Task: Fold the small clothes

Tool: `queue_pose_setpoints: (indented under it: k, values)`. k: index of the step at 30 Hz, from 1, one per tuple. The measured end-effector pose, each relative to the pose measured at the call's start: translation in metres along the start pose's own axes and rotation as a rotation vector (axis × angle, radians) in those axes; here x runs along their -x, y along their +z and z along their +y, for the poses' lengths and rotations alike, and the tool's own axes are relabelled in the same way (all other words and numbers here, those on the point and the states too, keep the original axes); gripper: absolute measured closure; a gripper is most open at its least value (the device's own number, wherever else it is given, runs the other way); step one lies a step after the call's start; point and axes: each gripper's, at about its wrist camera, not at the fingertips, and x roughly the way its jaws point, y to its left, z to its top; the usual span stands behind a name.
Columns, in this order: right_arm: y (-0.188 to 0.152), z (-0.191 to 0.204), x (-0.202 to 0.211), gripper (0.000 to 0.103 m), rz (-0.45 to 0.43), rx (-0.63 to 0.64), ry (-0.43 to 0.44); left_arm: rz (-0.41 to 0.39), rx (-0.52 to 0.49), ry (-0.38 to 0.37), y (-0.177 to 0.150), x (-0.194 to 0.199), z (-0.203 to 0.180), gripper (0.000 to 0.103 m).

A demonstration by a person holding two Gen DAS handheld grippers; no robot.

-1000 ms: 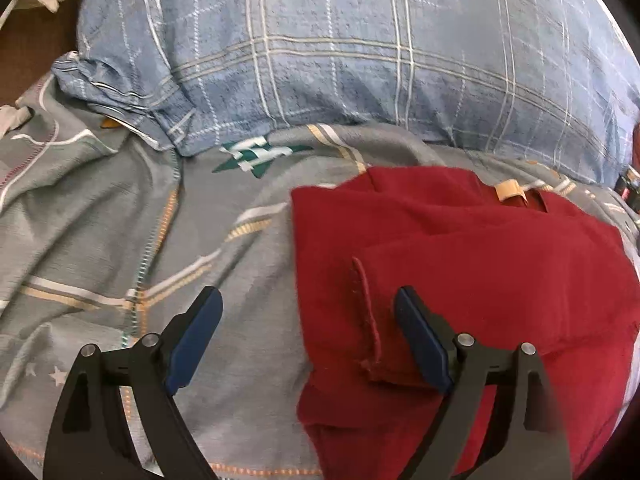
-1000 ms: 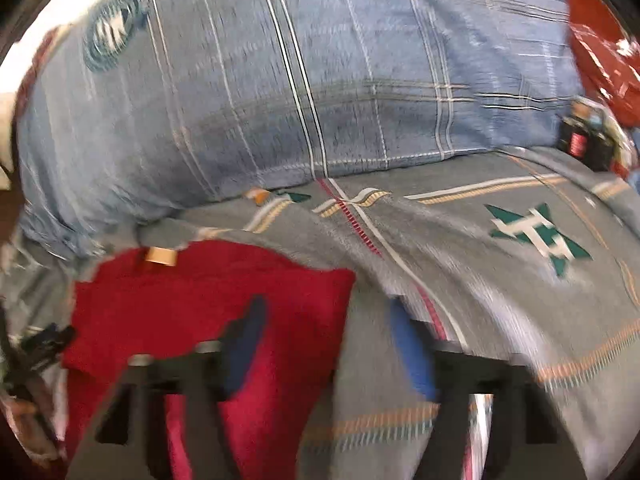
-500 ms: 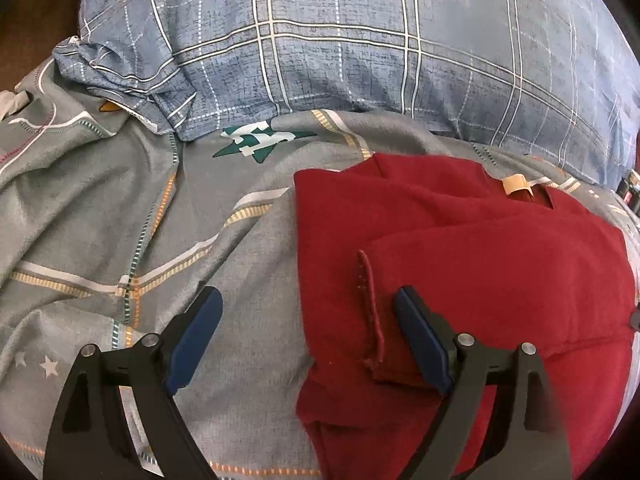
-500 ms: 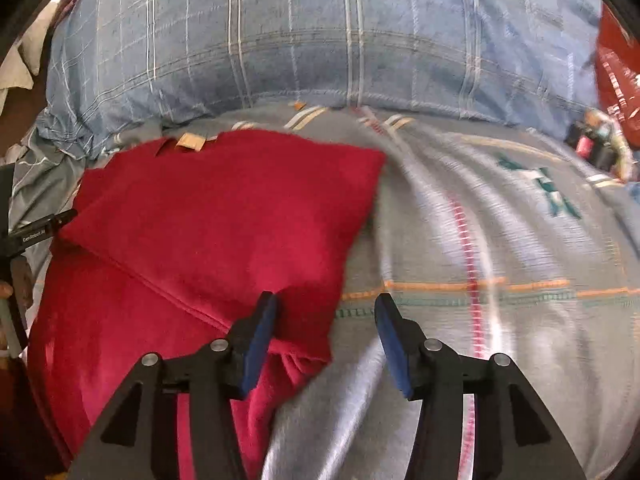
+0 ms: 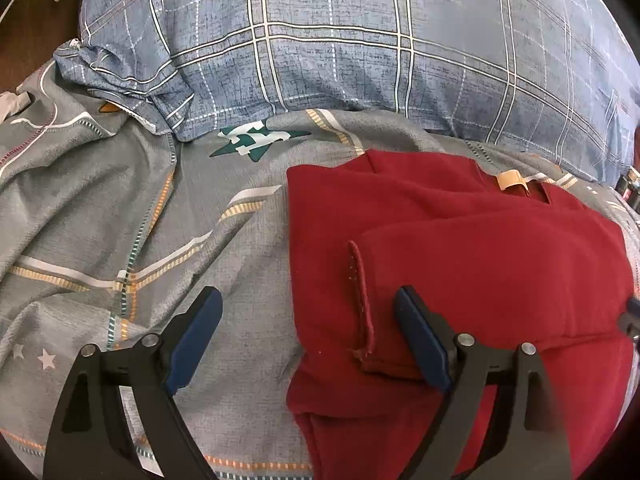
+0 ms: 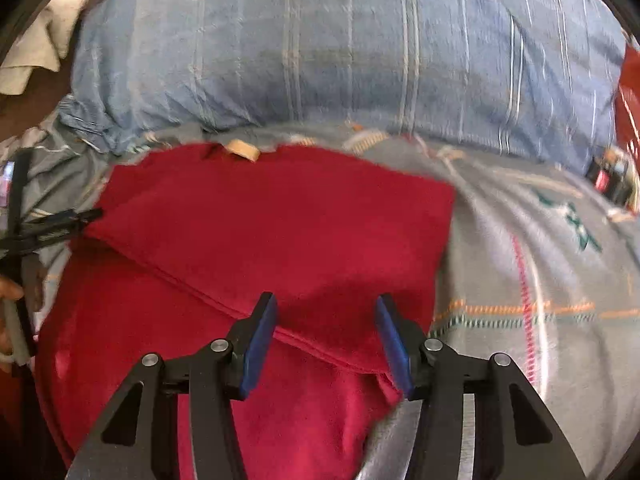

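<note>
A red garment (image 5: 460, 264) lies partly folded on the grey patterned bed sheet (image 5: 120, 208), its tan neck label (image 5: 510, 179) at the far edge and a sleeve folded across the front. My left gripper (image 5: 306, 328) is open and empty, straddling the garment's left edge with its right finger (image 5: 420, 340) over the red cloth. In the right wrist view the garment (image 6: 260, 232) fills the middle. My right gripper (image 6: 326, 330) is open and empty, low over the folded sleeve's hem near the garment's right edge.
A large blue plaid pillow (image 5: 360, 40) lies across the far side, also in the right wrist view (image 6: 340, 48). Small dark items (image 6: 612, 176) and something red (image 6: 630, 96) sit at the far right. The left gripper's tip (image 6: 60, 220) shows at the garment's left.
My right gripper has swung left from over the sheet to over the garment, and its jaws have opened wider. My left gripper has stayed nearly still.
</note>
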Motion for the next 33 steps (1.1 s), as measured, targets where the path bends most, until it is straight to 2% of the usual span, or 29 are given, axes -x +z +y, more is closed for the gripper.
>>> queue_pose_setpoints:
  k: [4,10,20,24,28,33]
  values:
    - [-0.004,-0.004,0.004,0.052,-0.007,-0.01,-0.024,-0.005,-0.002,0.003,-0.002,0.001,0.0,0.014]
    - [-0.01,0.002,0.029,0.049,-0.023,-0.026,0.034,-0.009,0.018,-0.03,-0.018,0.018,0.008,0.014]
    - [-0.038,0.008,0.052,0.045,-0.03,-0.029,0.018,-0.035,0.013,-0.053,-0.042,0.054,0.0,0.015]
    - [-0.038,0.013,0.052,0.045,-0.022,-0.05,0.056,-0.034,0.032,-0.039,-0.052,0.064,0.007,0.015]
    - [-0.031,0.033,0.052,0.041,-0.04,-0.017,0.097,-0.007,0.102,-0.045,-0.068,0.068,0.026,0.015]
    - [0.004,0.096,0.036,0.04,-0.077,0.075,0.251,0.02,0.169,-0.055,-0.083,0.068,0.042,0.015]
